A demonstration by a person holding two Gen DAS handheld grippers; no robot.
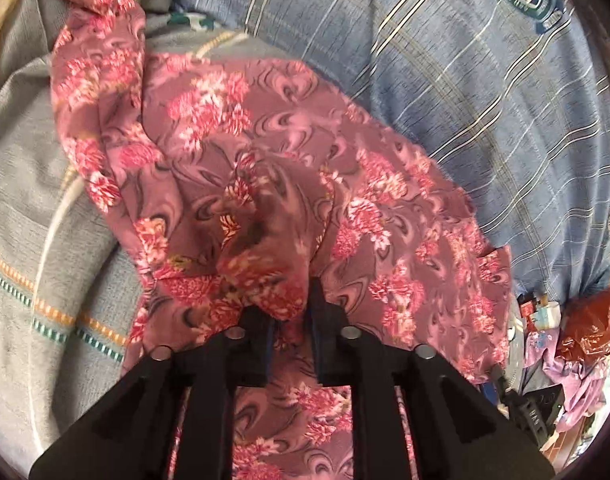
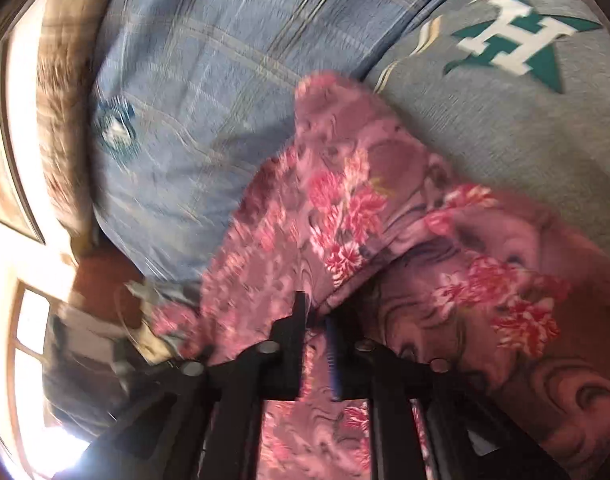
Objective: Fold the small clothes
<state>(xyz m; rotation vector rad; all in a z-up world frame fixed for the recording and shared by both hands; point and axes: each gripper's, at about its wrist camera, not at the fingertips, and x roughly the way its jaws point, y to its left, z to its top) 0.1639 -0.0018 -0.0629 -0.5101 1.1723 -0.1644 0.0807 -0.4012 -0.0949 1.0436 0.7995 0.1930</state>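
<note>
**Both tongs pinching one floral garment over the bedding**

A mauve garment point(image 1: 345, 184) printed with pink flower clusters lies spread across the bed, partly over a grey sheet point(image 1: 29, 216) with orange and teal dashed stripes and partly over a blue checked cover point(image 1: 485, 80) bearing a round teal emblem. The left gripper point(image 1: 291, 300) points steeply down, its black fingers point(image 1: 317, 300) drawn close together on a bunched ridge of the floral cloth, which rises in a gathered fold between them. In the right wrist view, blurred by motion, the right gripper point(image 2: 315, 312) likewise has its jaws narrowed on a folded edge of the same garment point(image 2: 345, 200), the fabric draping over and past the fingers. Behind it the grey sheet point(image 2: 505, 140) carries a green star with a white letter H point(image 2: 517, 36). Mixed clutter point(image 1: 565, 344), including a red bag, sits beyond the bed's edge.
</note>
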